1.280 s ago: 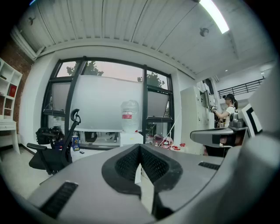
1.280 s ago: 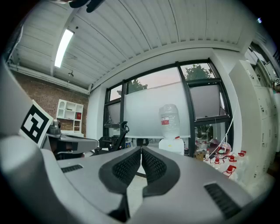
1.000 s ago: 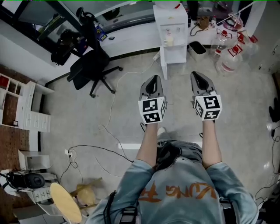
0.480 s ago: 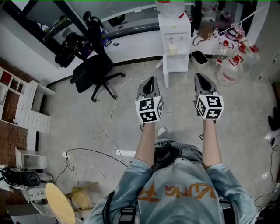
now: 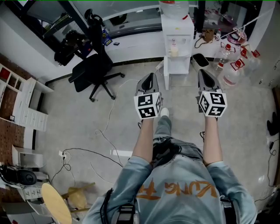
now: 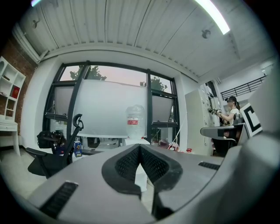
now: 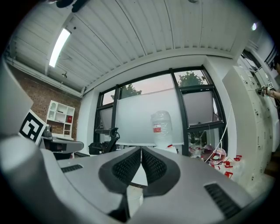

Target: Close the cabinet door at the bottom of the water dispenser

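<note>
A white water dispenser [image 5: 177, 41] with a clear bottle [image 5: 173, 6] on top stands against the far wall. Its bottom cabinet door [image 5: 166, 73] stands open, swung out toward me on the dispenser's left side. My left gripper [image 5: 148, 78] is held level just left of the door's free edge, jaws shut and empty. To the right of the dispenser my right gripper [image 5: 204, 73] is also shut and empty. Neither gripper touches the door. The bottle [image 6: 135, 120] rises above the closed left gripper [image 6: 140, 148] in the left gripper view. In the right gripper view the bottle [image 7: 161, 127] stands over the closed right gripper [image 7: 141, 151].
A black office chair [image 5: 94, 70] stands left of the dispenser. Several water jugs with red caps [image 5: 232, 65] and a black bin [image 5: 201, 60] sit to its right. Cables [image 5: 109, 127] trail over the floor. White shelves [image 5: 26, 109] line the left wall. A person [image 6: 229, 111] works far right.
Both grippers have moved forward toward the dispenser as the person steps closer. The dispenser and its open door now sit nearer the gripper tips. Both grippers stay shut.
</note>
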